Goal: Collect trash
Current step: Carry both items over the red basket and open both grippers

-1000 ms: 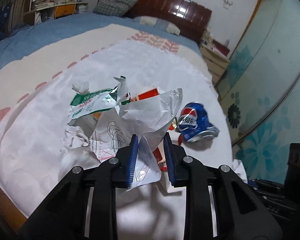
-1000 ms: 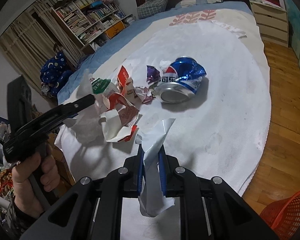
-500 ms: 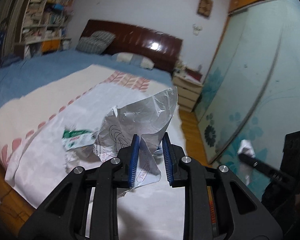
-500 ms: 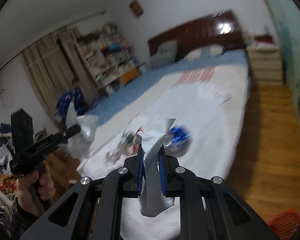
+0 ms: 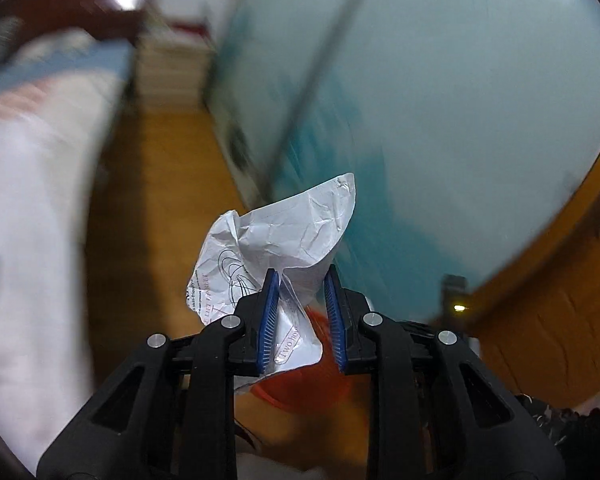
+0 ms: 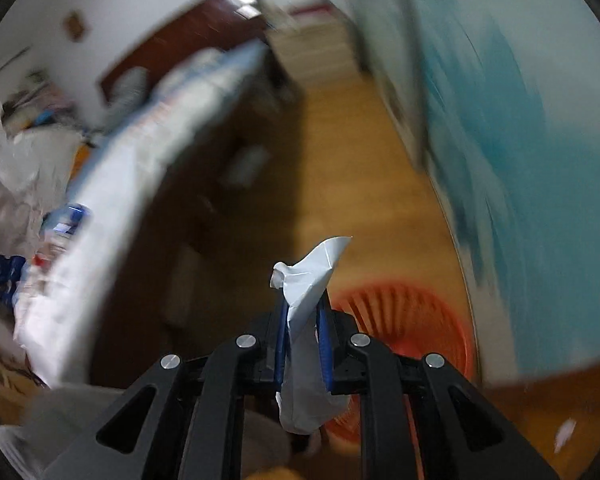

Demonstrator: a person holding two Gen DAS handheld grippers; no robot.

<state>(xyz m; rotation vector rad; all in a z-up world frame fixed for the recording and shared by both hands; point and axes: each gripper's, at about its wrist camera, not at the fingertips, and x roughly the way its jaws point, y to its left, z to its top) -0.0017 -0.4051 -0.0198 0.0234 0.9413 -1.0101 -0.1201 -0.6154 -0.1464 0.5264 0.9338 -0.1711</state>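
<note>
Left tool (image 5: 300, 312) pinches a crumpled white printed paper sheet (image 5: 276, 236) over wooden floor (image 5: 156, 184). Right tool (image 6: 303, 342) clamps a folded white paper scrap (image 6: 306, 280) above the orange slatted plastic basket (image 6: 420, 320).

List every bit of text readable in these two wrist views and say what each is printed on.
"TWO ho…": in an oval stamp on the crumpled white paper held in the left gripper, cut off by the jaws.
A printed line along that paper's left edge: too small and skewed to read.
Crushed blue can on the bed: label blurred, unreadable.
White scrap in the right gripper: no text visible.
</note>
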